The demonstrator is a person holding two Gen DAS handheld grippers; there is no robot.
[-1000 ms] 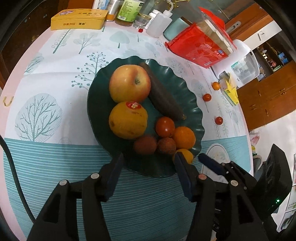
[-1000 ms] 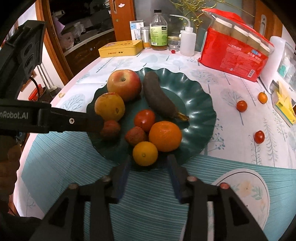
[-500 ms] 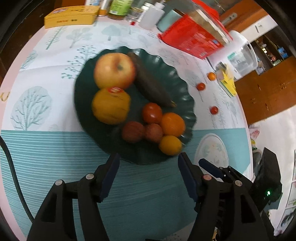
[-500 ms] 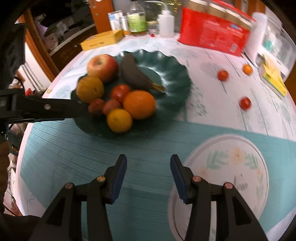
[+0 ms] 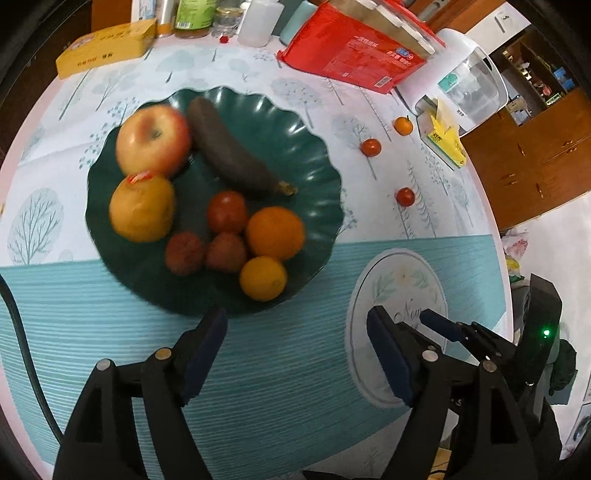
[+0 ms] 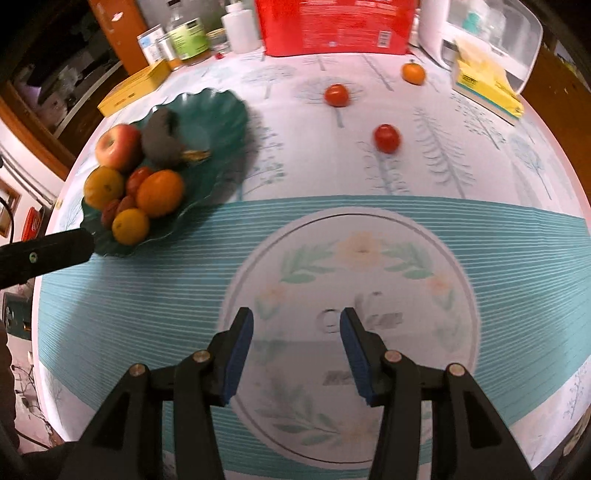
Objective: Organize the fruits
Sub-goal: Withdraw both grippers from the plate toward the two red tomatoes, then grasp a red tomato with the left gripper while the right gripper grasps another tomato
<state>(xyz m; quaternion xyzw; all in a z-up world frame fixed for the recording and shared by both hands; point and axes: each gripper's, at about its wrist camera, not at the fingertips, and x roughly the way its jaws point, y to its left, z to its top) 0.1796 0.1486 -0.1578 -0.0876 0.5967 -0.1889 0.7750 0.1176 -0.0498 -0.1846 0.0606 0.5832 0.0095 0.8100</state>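
Observation:
A dark green scalloped plate [image 5: 314, 147] [image 6: 221, 110] holds an apple [image 5: 153, 140], a dark banana [image 5: 229, 151], a yellow-orange fruit [image 5: 142, 208], a tomato [image 5: 227, 212], an orange [image 5: 275, 232], a small orange [image 5: 263, 277] and two lychees [image 5: 205, 251]. Two red tomatoes [image 6: 336, 95] [image 6: 386, 137] and a small tangerine [image 6: 413, 72] lie loose on the cloth to the plate's right. My left gripper [image 5: 297, 328] is open and empty just before the plate's near rim. My right gripper [image 6: 296, 325] is open and empty over the round floral print [image 6: 351, 332].
A red package [image 5: 354, 55], bottles [image 5: 258, 18], a yellow tin [image 5: 105, 46], a yellow tissue pack [image 6: 484, 88] and a white appliance [image 5: 469, 85] line the far side of the round table. The table edge drops off on the right and near sides.
Both grippers have pulled back from the plate and swung right. The small orange now lies on the plate, free of the right gripper. The right gripper is now over the floral print.

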